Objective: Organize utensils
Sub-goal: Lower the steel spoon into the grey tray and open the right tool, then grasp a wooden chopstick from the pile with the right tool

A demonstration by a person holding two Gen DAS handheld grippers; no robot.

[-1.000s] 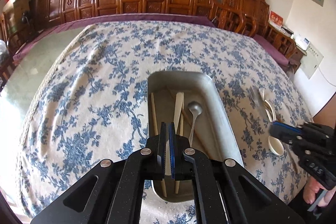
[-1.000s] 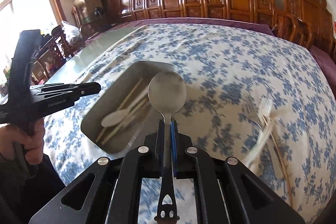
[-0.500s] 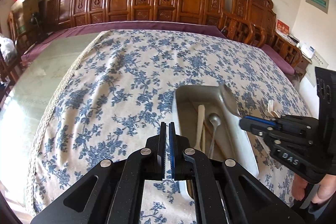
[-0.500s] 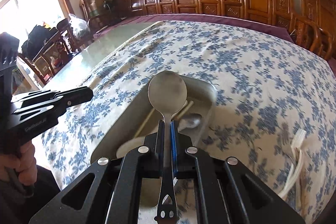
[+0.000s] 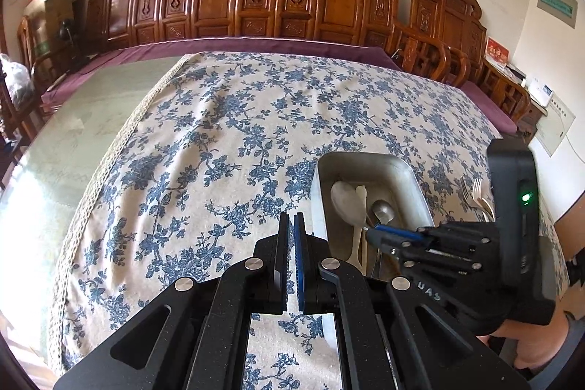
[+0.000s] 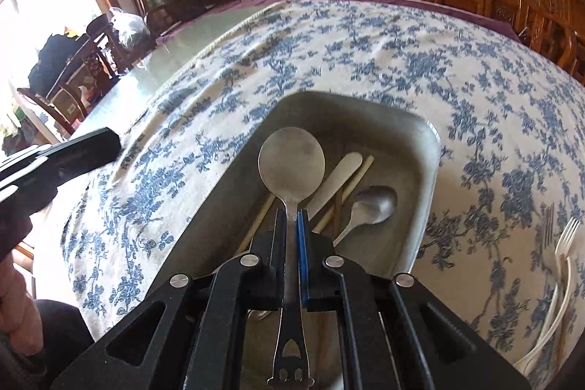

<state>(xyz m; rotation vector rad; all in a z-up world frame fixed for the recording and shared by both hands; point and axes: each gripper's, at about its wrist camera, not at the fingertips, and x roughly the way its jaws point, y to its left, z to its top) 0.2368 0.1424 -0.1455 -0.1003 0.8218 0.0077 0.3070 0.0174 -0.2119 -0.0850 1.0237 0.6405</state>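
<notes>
Right hand-held gripper (image 6: pixel 291 220) clamped on large metal spoon (image 6: pixel 291 163) handle, bowl over the metal tray (image 6: pixel 426 178). Left hand-held gripper (image 5: pixel 290 225) closed, empty, left of tray over table (image 5: pixel 219 141). Forks (image 6: pixel 563 243) lie right of tray.

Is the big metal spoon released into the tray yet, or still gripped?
Still gripped. The right gripper is shut on the big spoon's handle, its bowl held over the metal tray.

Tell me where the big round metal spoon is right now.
In the right wrist view the big round metal spoon is clamped in the right gripper, over the metal tray.
</notes>
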